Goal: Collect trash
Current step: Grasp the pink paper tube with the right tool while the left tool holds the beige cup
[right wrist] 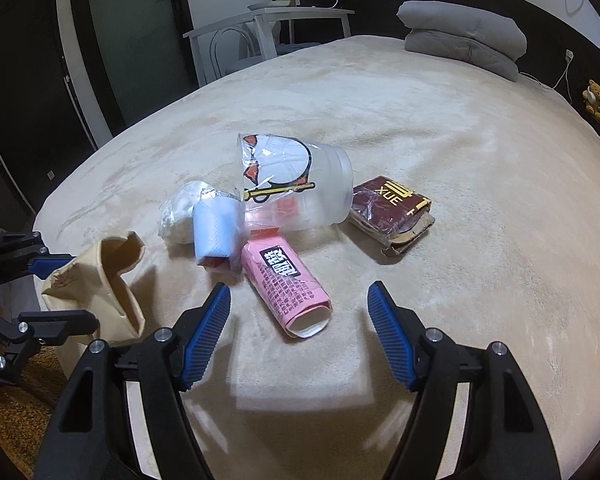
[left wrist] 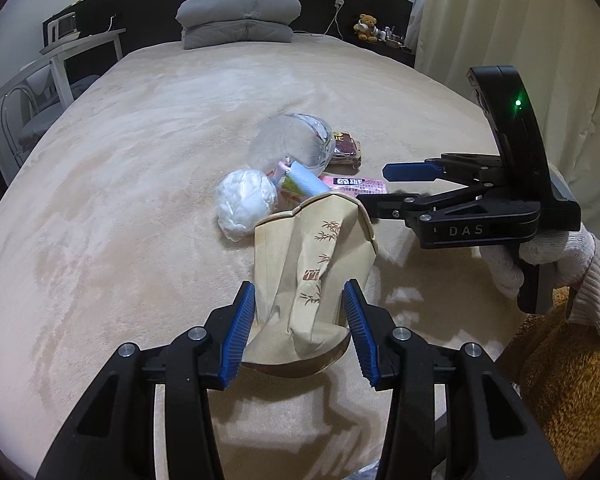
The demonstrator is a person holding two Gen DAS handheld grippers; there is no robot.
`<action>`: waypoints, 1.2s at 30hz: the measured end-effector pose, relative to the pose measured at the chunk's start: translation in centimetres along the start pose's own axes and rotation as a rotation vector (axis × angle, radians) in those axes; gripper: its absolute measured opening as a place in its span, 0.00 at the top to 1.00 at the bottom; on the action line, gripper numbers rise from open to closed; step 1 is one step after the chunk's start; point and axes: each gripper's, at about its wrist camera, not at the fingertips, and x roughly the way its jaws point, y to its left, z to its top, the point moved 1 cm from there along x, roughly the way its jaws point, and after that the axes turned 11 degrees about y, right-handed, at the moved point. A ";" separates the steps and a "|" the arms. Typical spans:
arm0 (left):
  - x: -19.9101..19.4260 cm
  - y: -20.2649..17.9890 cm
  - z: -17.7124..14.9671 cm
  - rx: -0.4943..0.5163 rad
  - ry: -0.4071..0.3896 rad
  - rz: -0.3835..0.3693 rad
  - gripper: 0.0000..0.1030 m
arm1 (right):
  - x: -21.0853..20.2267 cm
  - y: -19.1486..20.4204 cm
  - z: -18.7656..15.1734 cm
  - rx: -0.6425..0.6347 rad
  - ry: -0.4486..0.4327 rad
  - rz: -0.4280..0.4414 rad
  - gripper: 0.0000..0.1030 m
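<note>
From the left wrist view, the left gripper (left wrist: 298,328) sits at 6 o'clock. Its blue pads squeeze a tan paper bag (left wrist: 312,264) printed with bamboo leaves. The bag's open mouth points toward 12 o'clock. Just past it the trash lies in a small pile on the beige bed cover (left wrist: 140,160): a white crumpled plastic ball (left wrist: 244,200) at 11 o'clock of the bag, a light blue roll (left wrist: 306,182), a clear plastic cup (left wrist: 290,146) and a dark red pack (left wrist: 346,150). The right gripper (left wrist: 384,186) comes in from 3 o'clock, held by a white-gloved hand (left wrist: 540,256). Its fingers are apart, with nothing between them.

From the right wrist view, the right gripper (right wrist: 300,328) is at 6 o'clock, fingers wide apart and empty. A pink tube (right wrist: 286,284) lies just ahead, at 12 o'clock. The clear cup (right wrist: 296,184) lies on its side behind it. The dark red pack (right wrist: 392,210) is at 1 o'clock. The paper bag (right wrist: 100,288) stands open at 9 o'clock, clamped by the left gripper (right wrist: 64,292).
</note>
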 end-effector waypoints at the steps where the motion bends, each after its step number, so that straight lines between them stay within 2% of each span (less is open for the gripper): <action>1: -0.1 0.2 -0.1 -0.004 -0.002 0.000 0.57 | 0.3 0.0 0.1 0.002 0.002 0.000 0.31; 10: -0.5 1.2 -0.4 -0.020 -0.006 -0.003 0.57 | 2.3 0.5 0.8 -0.026 0.022 0.008 0.32; 16: -0.6 1.0 -0.4 -0.014 -0.006 -0.006 0.57 | 2.2 0.9 0.8 -0.054 0.019 0.014 0.57; 20: -0.5 1.0 -0.3 -0.014 -0.007 -0.004 0.57 | 1.4 0.7 0.3 -0.057 0.013 0.024 0.64; 36: -1.3 -0.3 -0.7 -0.032 -0.042 0.009 0.56 | -5.3 0.7 -3.9 -0.027 -0.058 0.039 0.69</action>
